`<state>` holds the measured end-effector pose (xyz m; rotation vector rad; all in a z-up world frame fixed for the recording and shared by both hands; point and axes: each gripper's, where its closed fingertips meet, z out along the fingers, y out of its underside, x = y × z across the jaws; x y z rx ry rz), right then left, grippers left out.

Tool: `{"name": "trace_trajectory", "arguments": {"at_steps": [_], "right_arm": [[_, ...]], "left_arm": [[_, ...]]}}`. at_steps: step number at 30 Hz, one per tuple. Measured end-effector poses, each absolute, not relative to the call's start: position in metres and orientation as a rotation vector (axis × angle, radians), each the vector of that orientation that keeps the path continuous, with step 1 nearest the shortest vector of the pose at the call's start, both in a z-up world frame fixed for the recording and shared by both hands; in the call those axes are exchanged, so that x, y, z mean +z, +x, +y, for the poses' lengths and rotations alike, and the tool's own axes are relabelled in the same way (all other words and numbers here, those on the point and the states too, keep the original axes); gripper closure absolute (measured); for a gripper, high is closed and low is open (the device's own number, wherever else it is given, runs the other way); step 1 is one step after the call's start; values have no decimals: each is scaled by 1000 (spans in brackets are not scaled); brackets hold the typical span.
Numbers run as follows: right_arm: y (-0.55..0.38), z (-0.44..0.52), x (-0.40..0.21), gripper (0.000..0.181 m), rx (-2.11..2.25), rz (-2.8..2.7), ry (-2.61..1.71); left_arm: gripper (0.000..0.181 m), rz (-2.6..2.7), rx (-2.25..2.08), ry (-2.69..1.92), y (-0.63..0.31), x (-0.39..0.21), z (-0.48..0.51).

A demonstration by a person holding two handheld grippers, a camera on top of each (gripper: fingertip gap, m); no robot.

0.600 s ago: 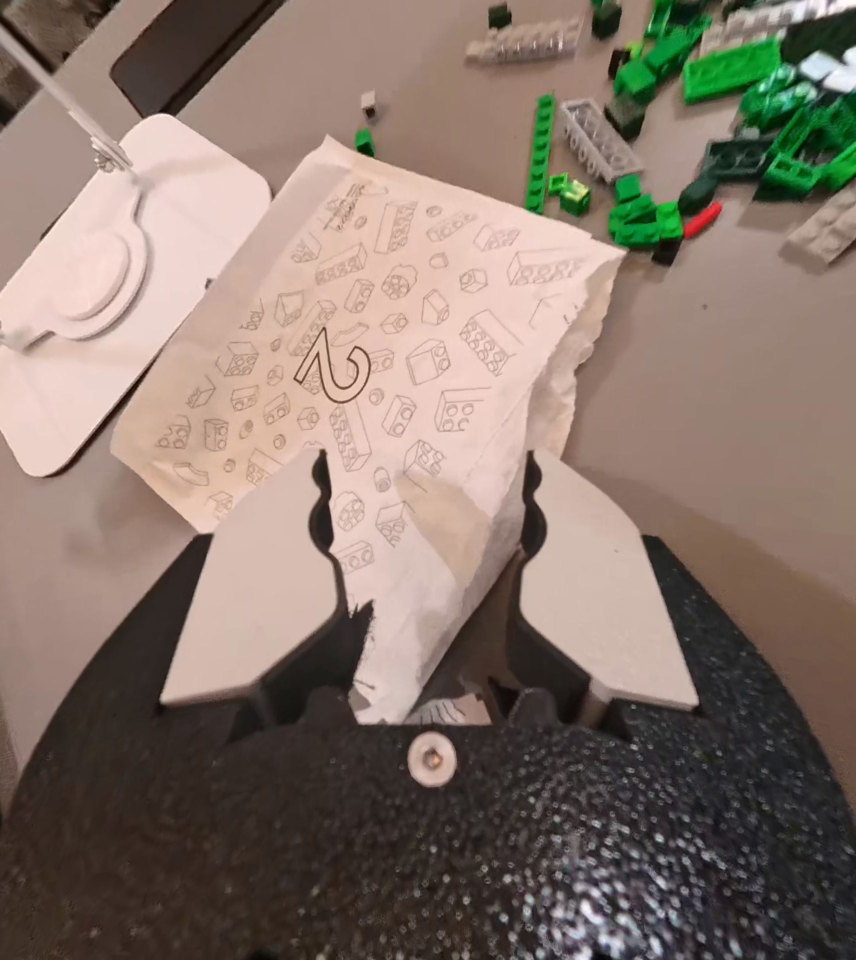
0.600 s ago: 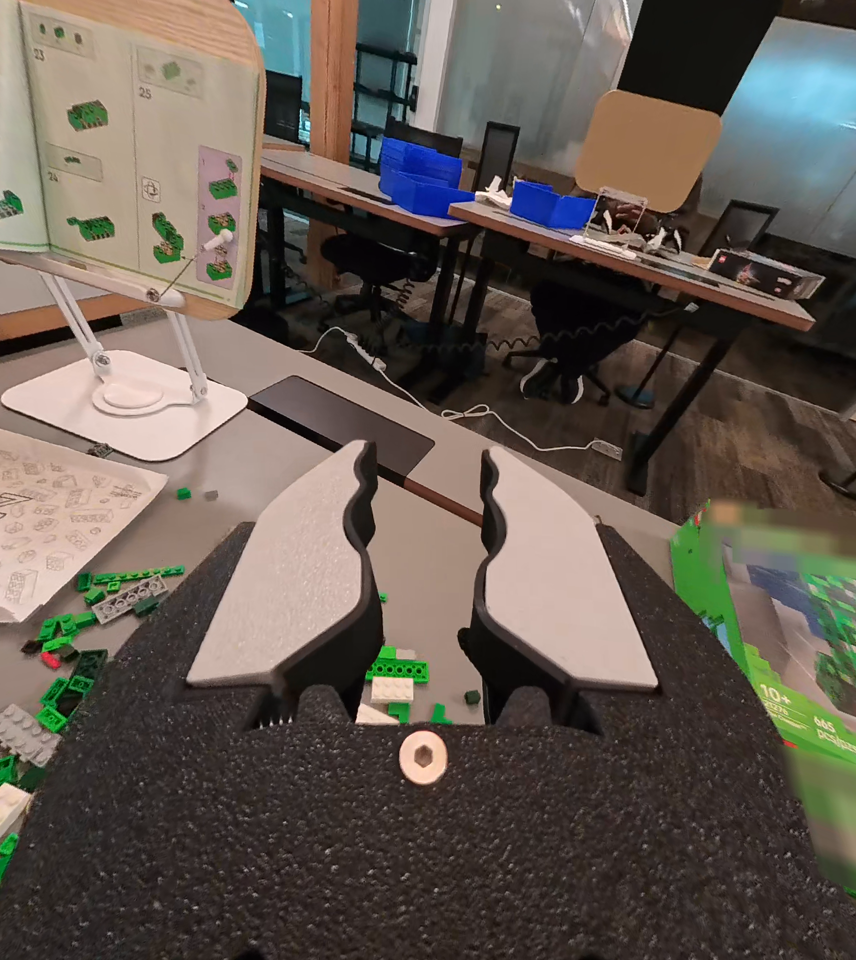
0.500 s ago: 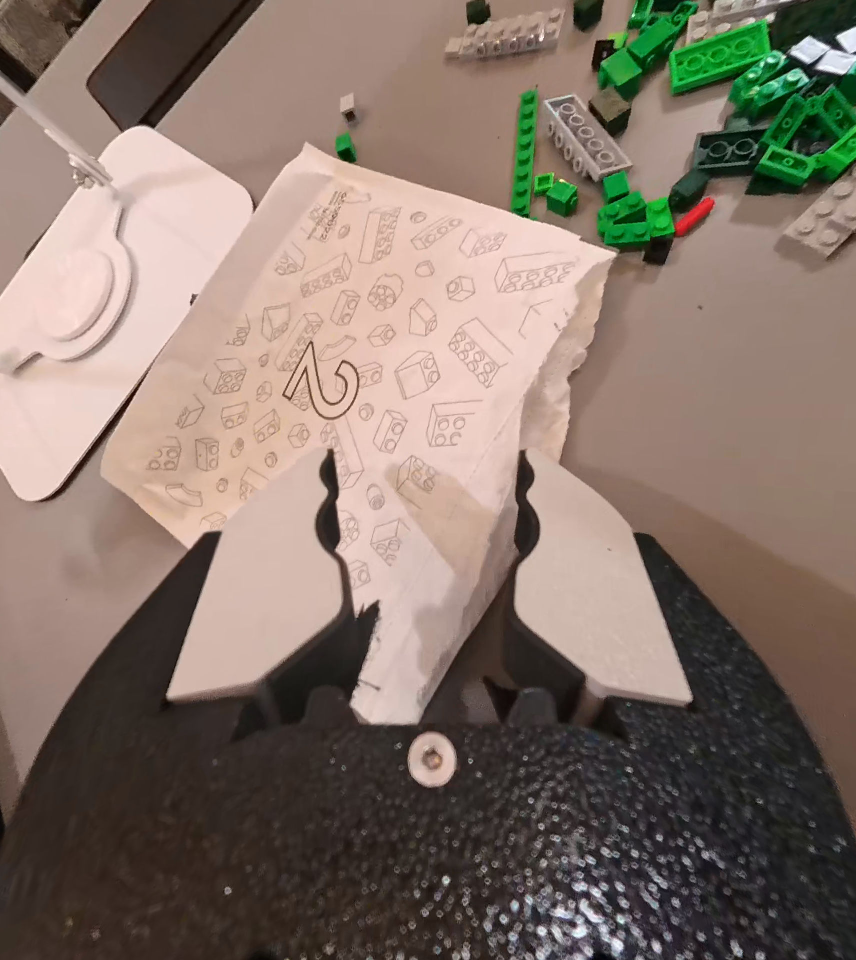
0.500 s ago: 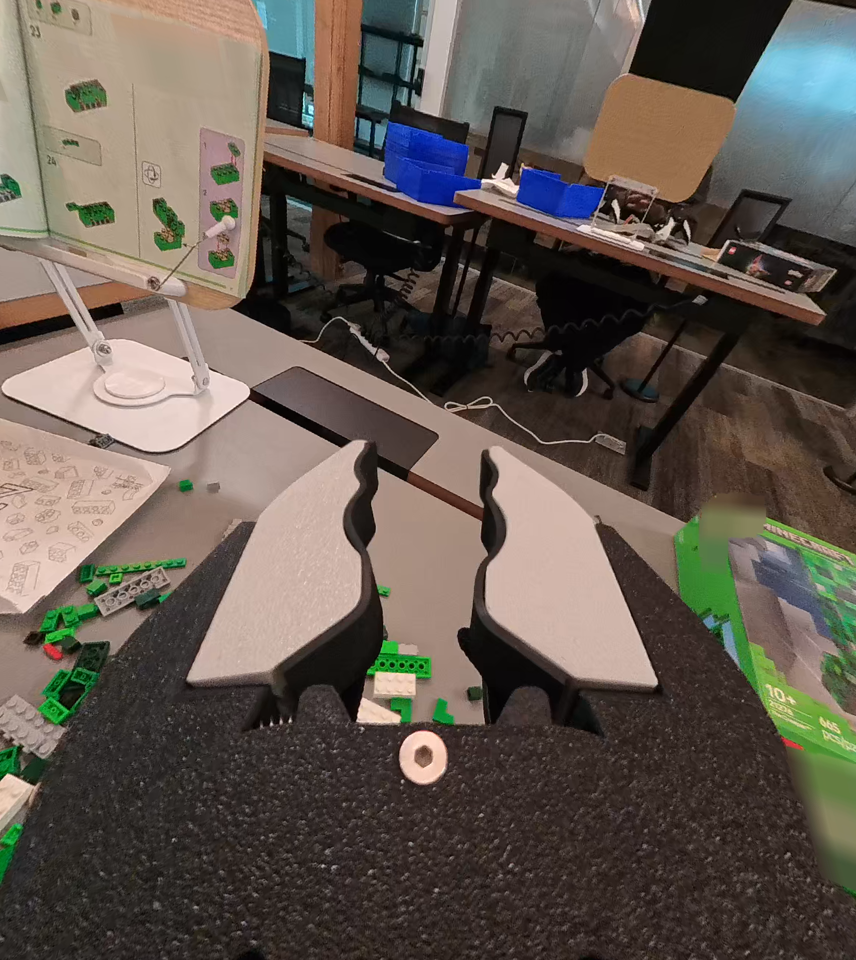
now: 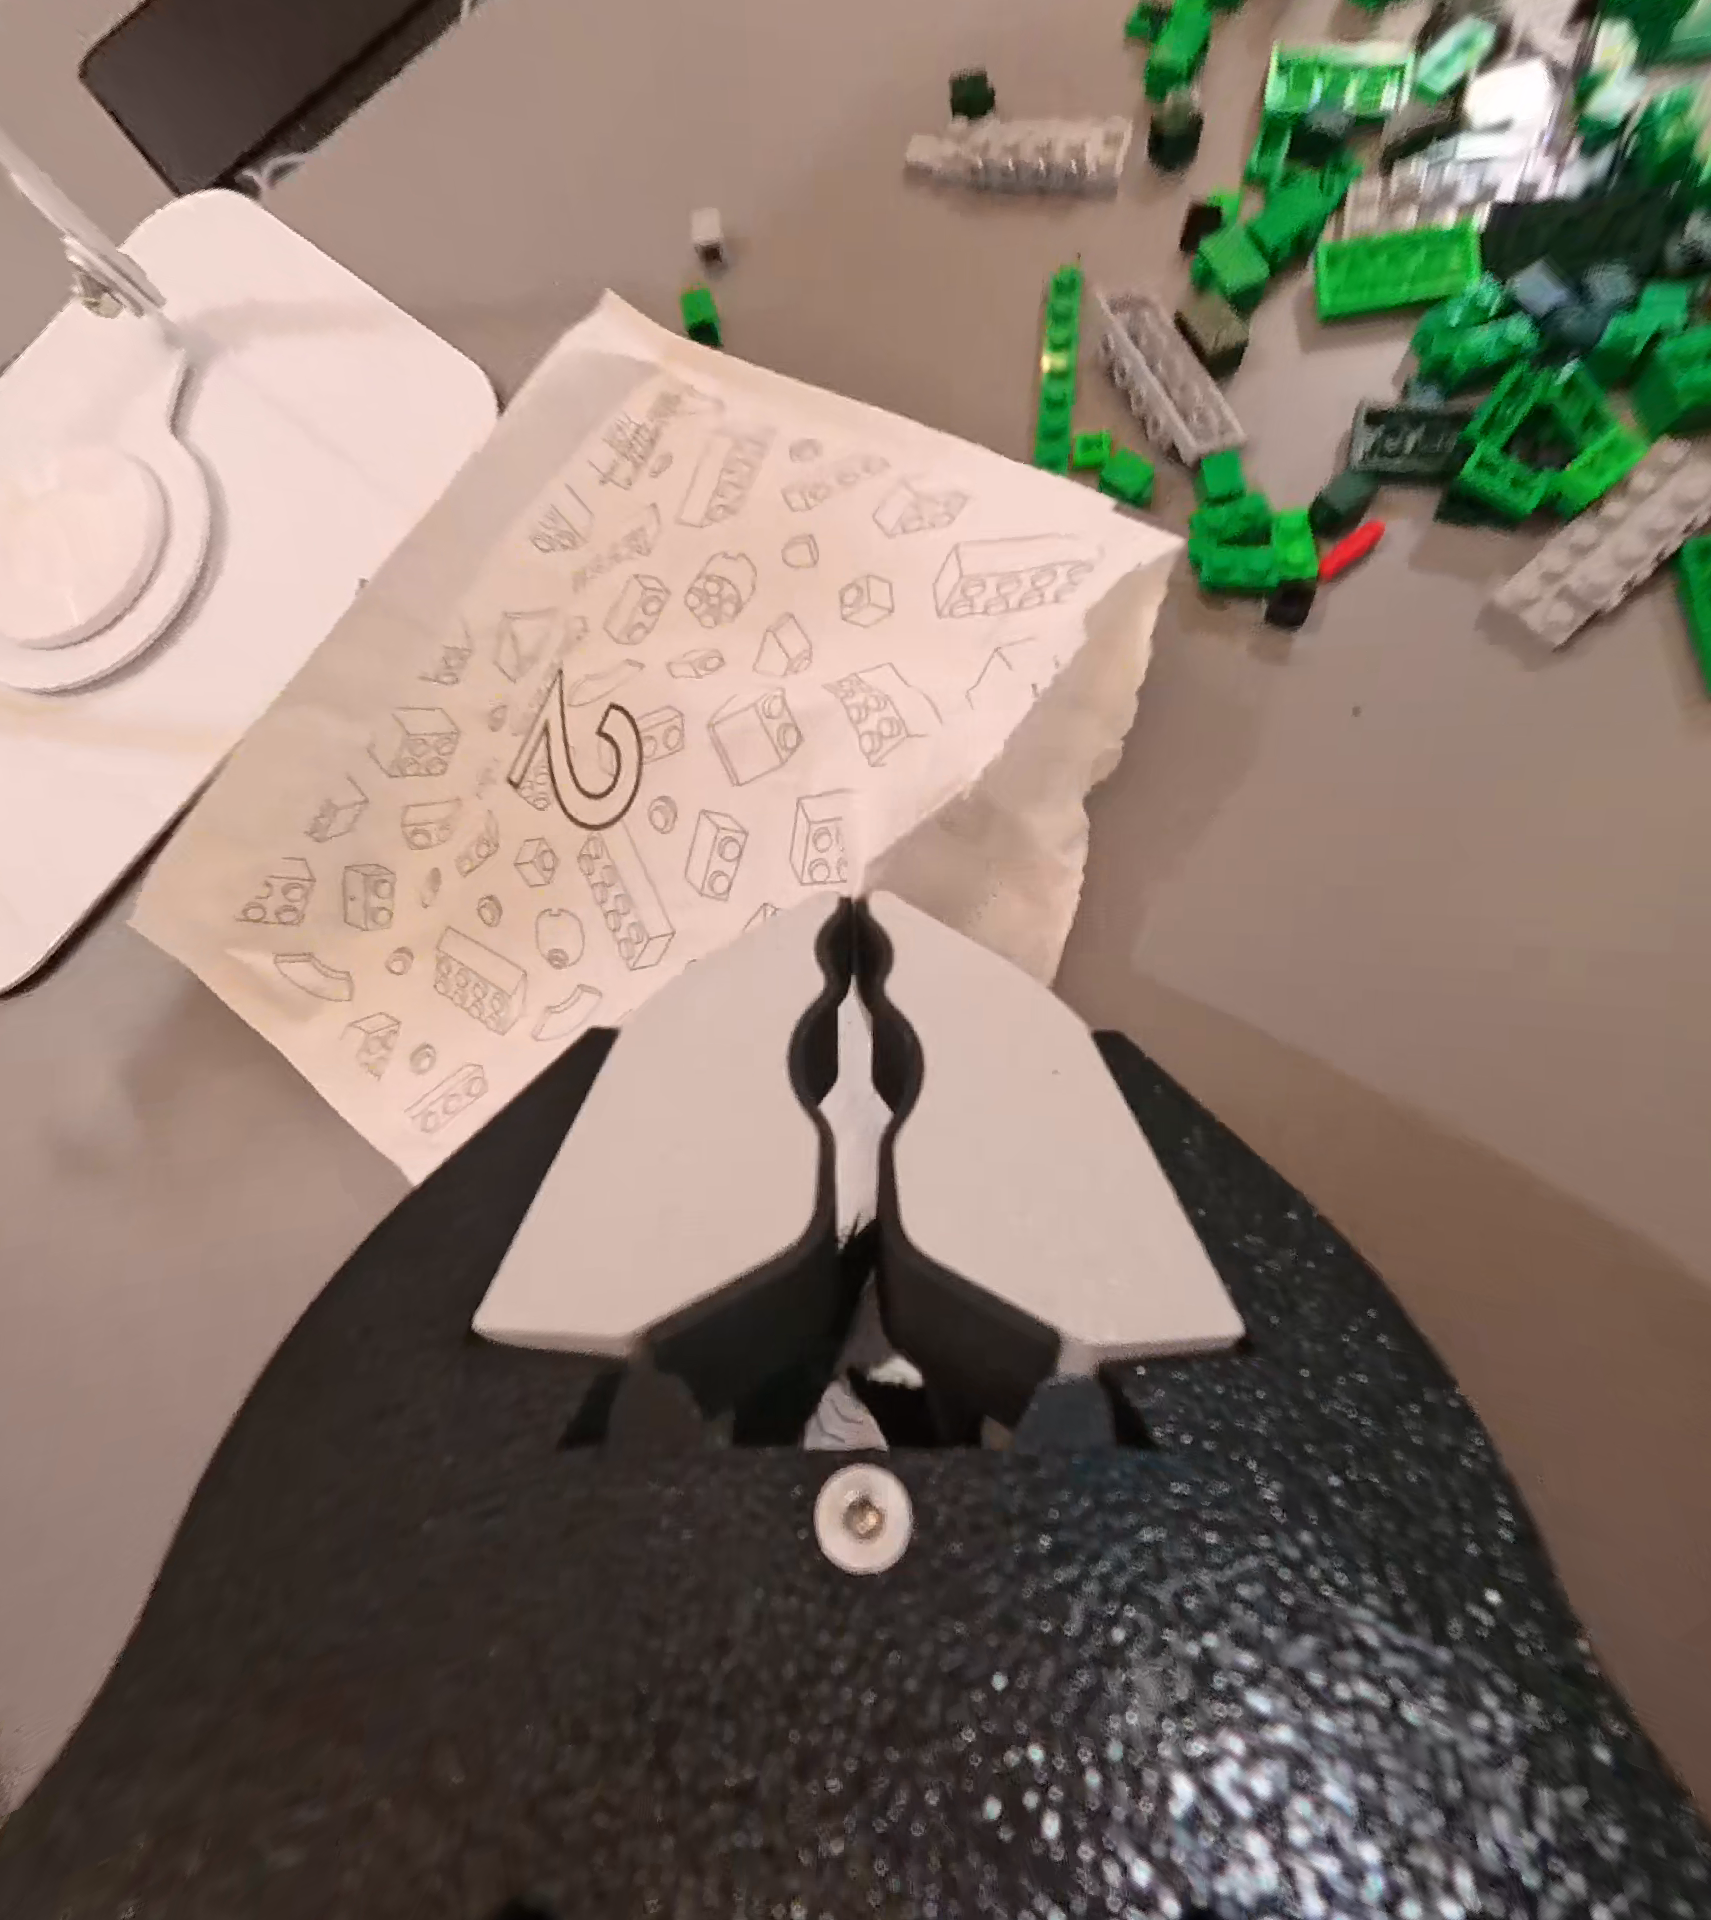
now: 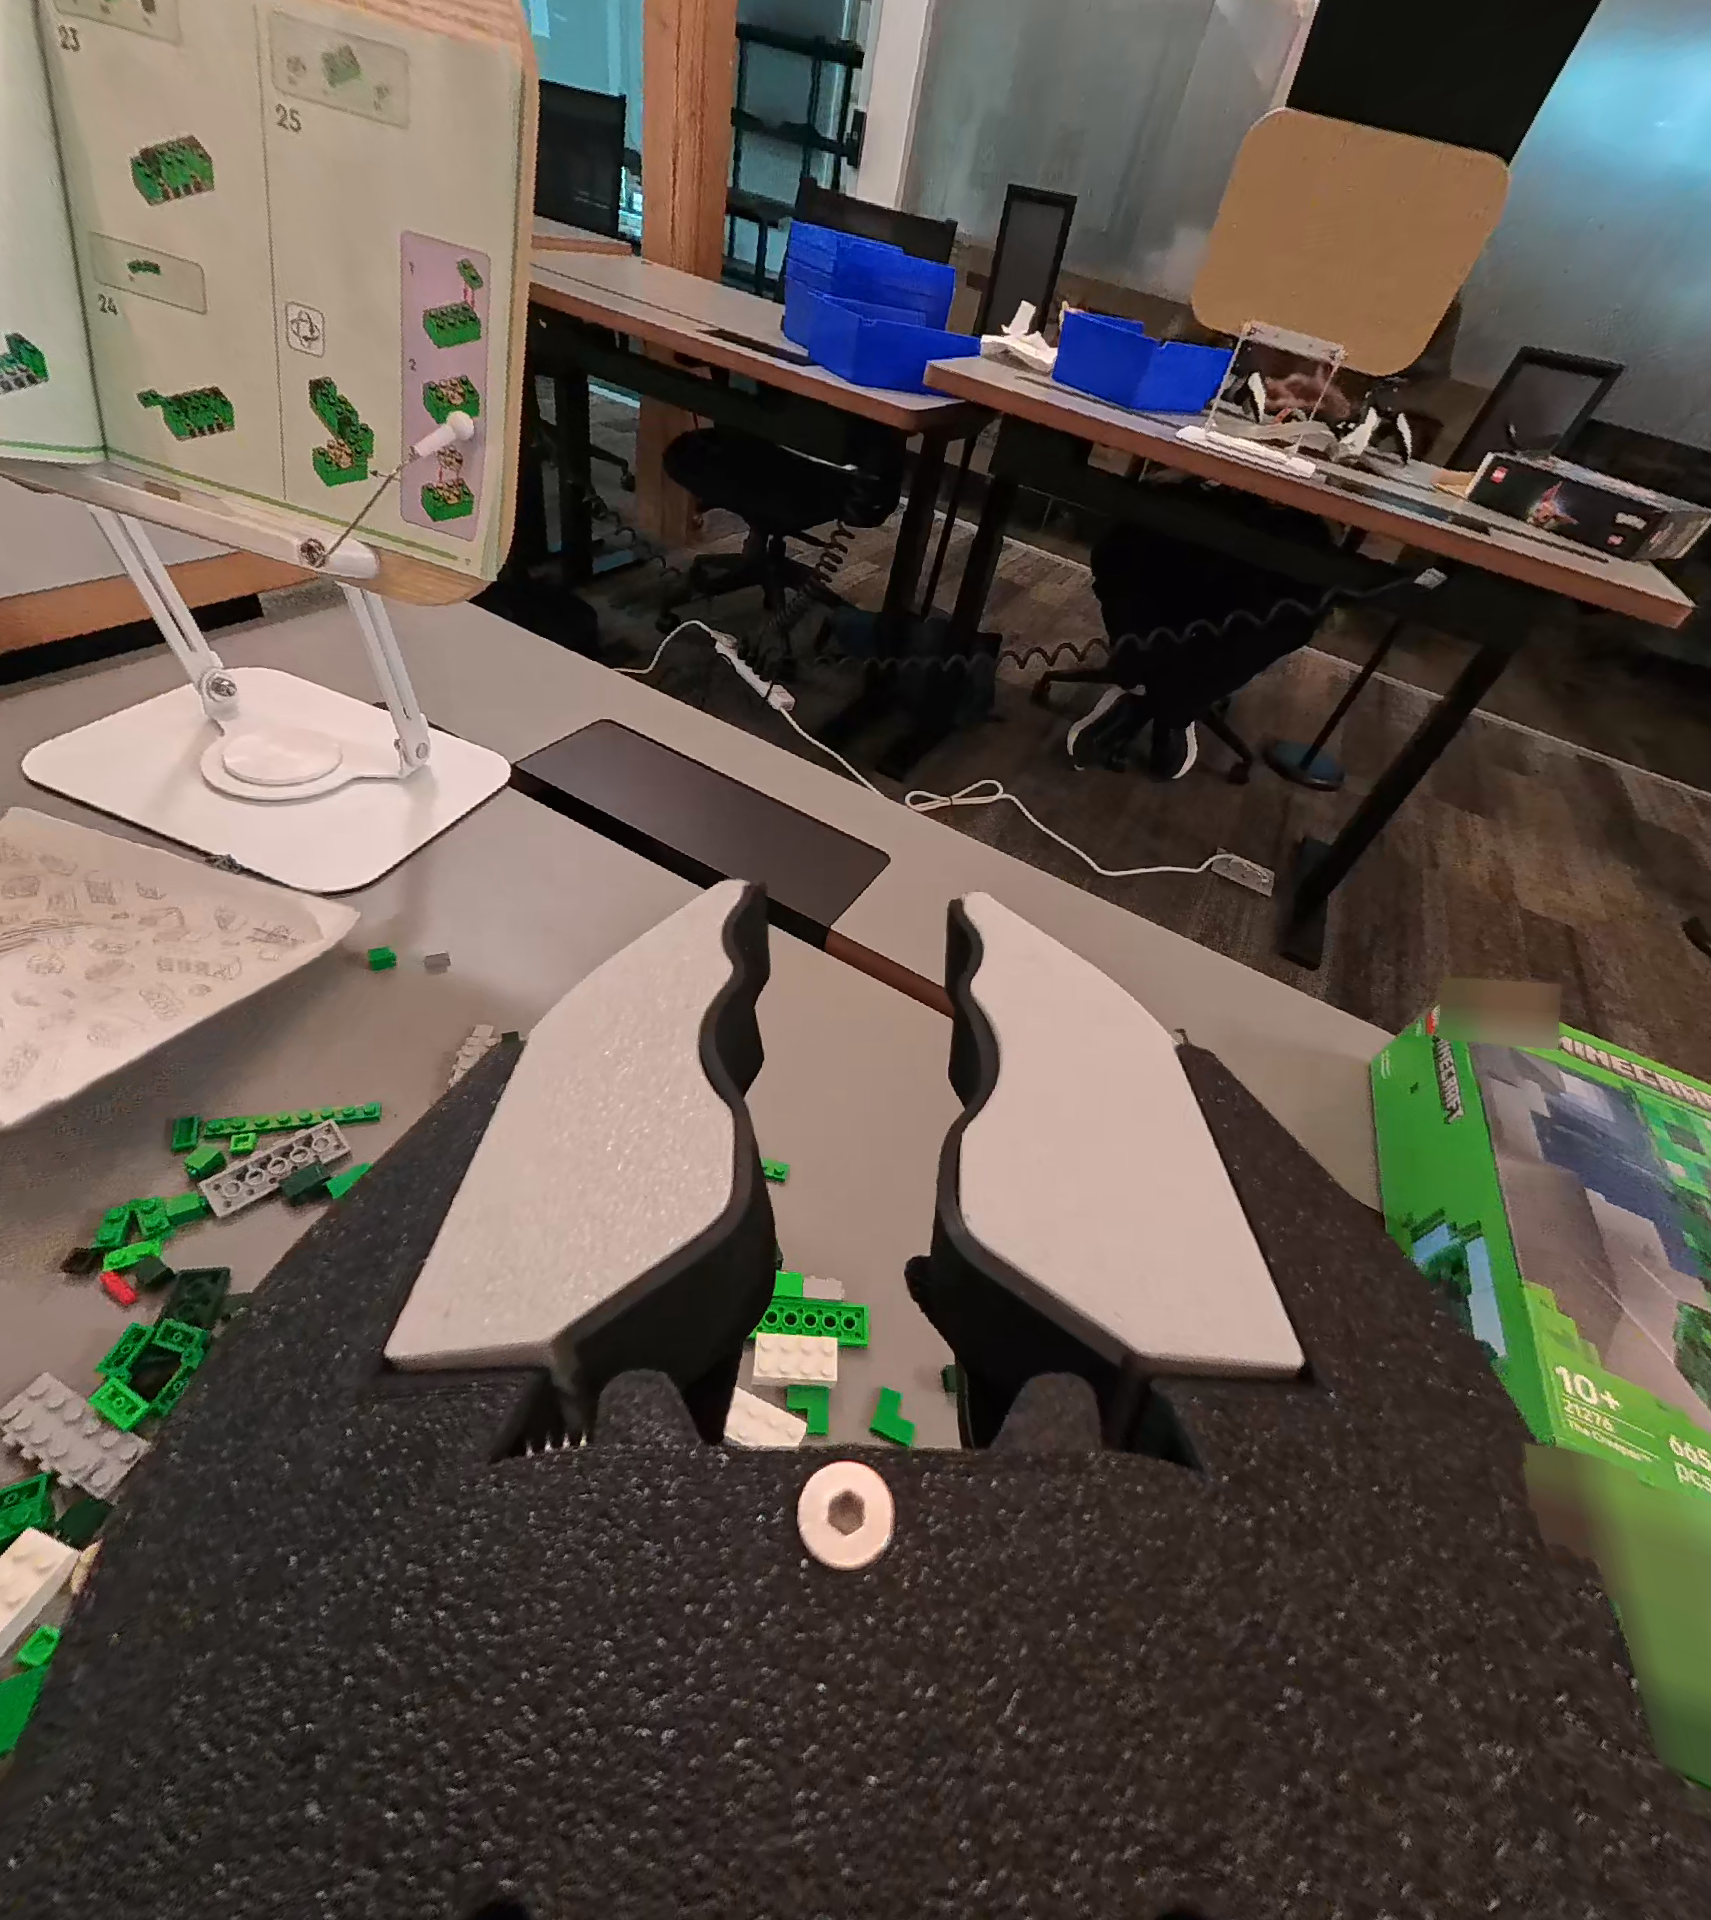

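Note:
My left gripper (image 5: 856, 914) is shut on the near torn edge of a white paper bag (image 5: 705, 675) printed with brick outlines. The bag lies on the grey table (image 5: 1350, 935), its open end lifted toward the jaws. The bag also shows at the left of the right wrist view (image 6: 82, 977). My right gripper (image 6: 851, 914) is open and empty, held above the table over a few green and white bricks (image 6: 804, 1340). A scatter of green and grey bricks (image 5: 1516, 343) lies beyond the bag.
A white stand base (image 5: 103, 561) sits left of the bag; it carries an open instruction booklet (image 6: 196, 260). A green toy box (image 6: 1599, 1247) stands at the right. A black panel (image 6: 705, 821) is set in the table's far edge. More loose bricks (image 6: 155, 1340) lie at the left. My hands' fingertips stand some 40 cm from each other.
My left gripper's jaws have closed on the bag's torn edge; they stood apart around it before. The right gripper has stayed open and shifted only slightly.

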<state>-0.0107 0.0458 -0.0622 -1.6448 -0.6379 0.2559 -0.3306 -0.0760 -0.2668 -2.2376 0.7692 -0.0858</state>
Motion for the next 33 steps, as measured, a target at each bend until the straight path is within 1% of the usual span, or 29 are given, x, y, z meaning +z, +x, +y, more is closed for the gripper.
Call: {"name": "trace_trajectory", "arguments": {"at_steps": [14,25,27,29,33], "right_arm": [[-20,42,-60,156,267,-688,-1616],[-34,39,-61,159,227,-792,-1586],[-49,30,-61,157,230,-905,-1523],[-81,10,-63,151,230,-1111,-1407],[-170,-47,-84,149,169,-1563,-1015]], "left_arm": [[181,540,-171,-2413,-344,-193,-52],[181,599,-103,-2533,-343,-189,-52],[181,602,-105,-2536,-342,-190,-53],[181,602,-103,-2544,-340,-190,-53],[181,591,-68,-2559,-337,-187,-51]]}}
